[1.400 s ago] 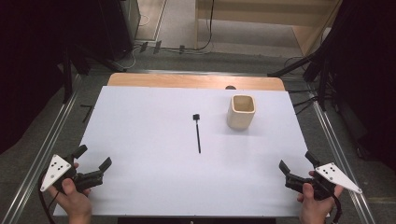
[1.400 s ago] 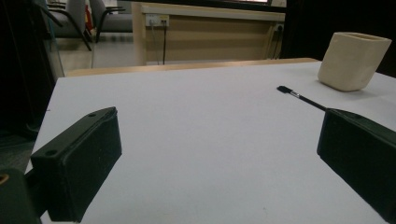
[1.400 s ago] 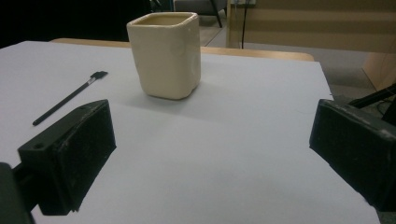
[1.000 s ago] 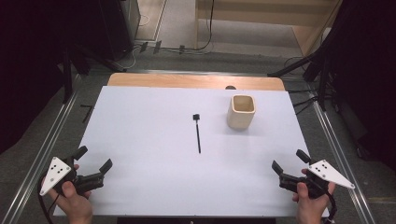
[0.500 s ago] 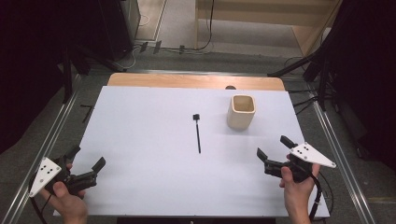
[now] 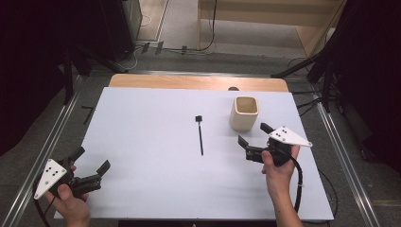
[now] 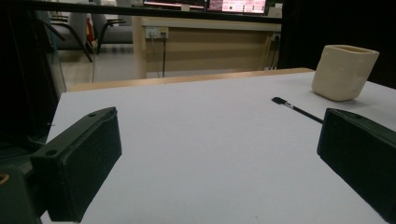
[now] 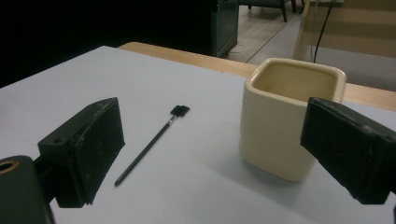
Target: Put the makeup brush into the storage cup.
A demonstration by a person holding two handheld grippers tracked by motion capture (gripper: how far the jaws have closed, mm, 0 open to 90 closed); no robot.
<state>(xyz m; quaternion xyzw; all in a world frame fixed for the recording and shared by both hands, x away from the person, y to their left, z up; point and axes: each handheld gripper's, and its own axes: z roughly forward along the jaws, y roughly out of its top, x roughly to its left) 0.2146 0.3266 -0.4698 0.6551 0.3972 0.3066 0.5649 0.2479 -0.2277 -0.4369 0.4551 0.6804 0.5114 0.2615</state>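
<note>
A thin black brush point(image 6: 200, 134) lies flat in the middle of the white table top point(image 6: 151, 151), its small square head point(image 8: 180, 110) at the far end. A cream square cup point(image 6: 244, 112) stands upright to its right; its inside looks empty in the right gripper view point(image 8: 292, 116). My right gripper point(image 6: 253, 135) is open, held just in front of the cup and right of the brush, nothing between its jaws. My left gripper point(image 6: 91, 159) is open at the table's front left corner, far from the brush point(image 7: 296, 109) and cup point(image 7: 344, 71).
A wooden strip point(image 6: 198, 82) runs along the table's far edge. Metal rails point(image 6: 54, 132) flank both sides. Cables and dark stands sit on the floor beyond. A black cable point(image 6: 299, 182) trails from my right gripper.
My right gripper moved from the front right corner forward and left, up to the cup. My left gripper drifted slightly toward the front edge. Brush and cup stayed put.
</note>
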